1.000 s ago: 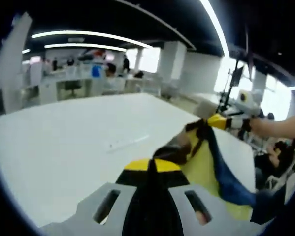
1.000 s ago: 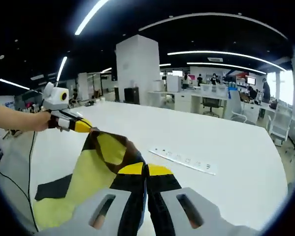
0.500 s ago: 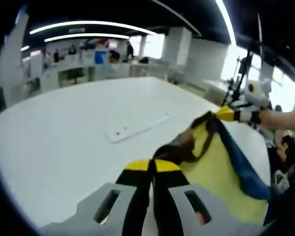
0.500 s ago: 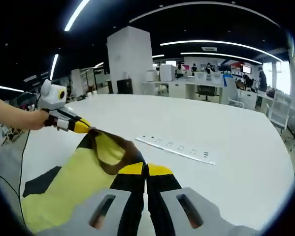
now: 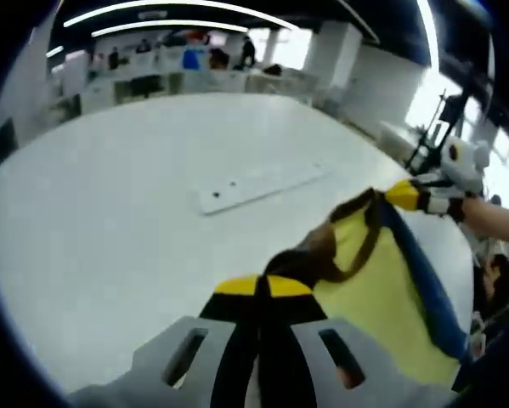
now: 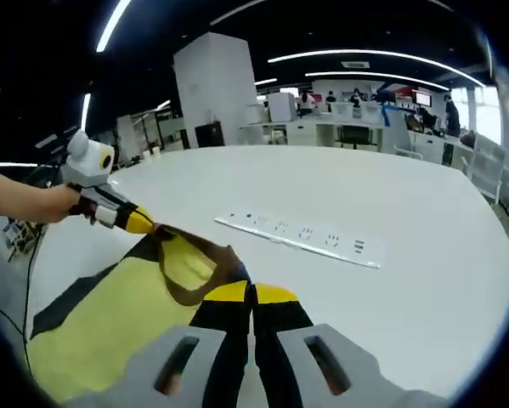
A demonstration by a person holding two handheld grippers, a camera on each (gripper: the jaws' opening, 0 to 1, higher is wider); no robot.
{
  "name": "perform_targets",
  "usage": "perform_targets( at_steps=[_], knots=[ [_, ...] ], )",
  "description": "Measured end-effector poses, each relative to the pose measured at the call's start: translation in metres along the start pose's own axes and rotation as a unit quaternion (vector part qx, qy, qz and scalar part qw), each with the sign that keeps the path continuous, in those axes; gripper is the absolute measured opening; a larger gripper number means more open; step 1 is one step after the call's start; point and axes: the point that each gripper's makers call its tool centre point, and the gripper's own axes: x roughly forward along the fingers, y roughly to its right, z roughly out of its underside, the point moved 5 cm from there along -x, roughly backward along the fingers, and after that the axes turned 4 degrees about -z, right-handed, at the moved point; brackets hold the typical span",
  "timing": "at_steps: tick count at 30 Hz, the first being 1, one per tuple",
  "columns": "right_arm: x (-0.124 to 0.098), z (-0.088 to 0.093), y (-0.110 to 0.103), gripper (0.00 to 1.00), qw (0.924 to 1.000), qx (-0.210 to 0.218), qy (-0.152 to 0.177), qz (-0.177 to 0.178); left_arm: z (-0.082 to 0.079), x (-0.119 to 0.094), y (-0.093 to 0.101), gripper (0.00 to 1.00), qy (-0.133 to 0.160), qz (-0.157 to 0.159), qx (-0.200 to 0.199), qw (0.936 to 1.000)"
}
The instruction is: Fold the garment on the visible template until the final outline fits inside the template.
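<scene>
Garment (image 5: 381, 289), yellow with dark trim, hangs stretched above the white table (image 5: 110, 195), its top edge running lengthwise between both grippers and the body trailing down toward the near edge. Power strip (image 6: 301, 239) lies flat on the table beyond. Left gripper (image 5: 260, 287) and right gripper (image 6: 252, 293) are each clenched on the neckline trim.

Garment (image 6: 110, 314) before power strip (image 6: 301, 238) — on table (image 6: 424, 255)
</scene>
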Motion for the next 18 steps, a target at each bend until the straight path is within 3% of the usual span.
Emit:
perform_targets(
  at_steps=[5,10,18],
  knots=[
    [0.012,0.008,0.007,0.01,0.9999,0.005,-0.015,0.000,0.004,0.008,-0.003,0.00,-0.009,-0.009,-0.006,0.9999],
    [0.021,0.011,0.008,0.01,0.9991,-0.030,-0.031,-0.001,0.010,0.014,-0.008,0.00,-0.018,-0.016,-0.009,0.9997],
    [0.029,0.010,0.011,0.01,0.9982,-0.048,-0.037,0.005,0.013,0.020,-0.014,0.00,-0.024,-0.028,-0.026,0.9990]
  ],
)
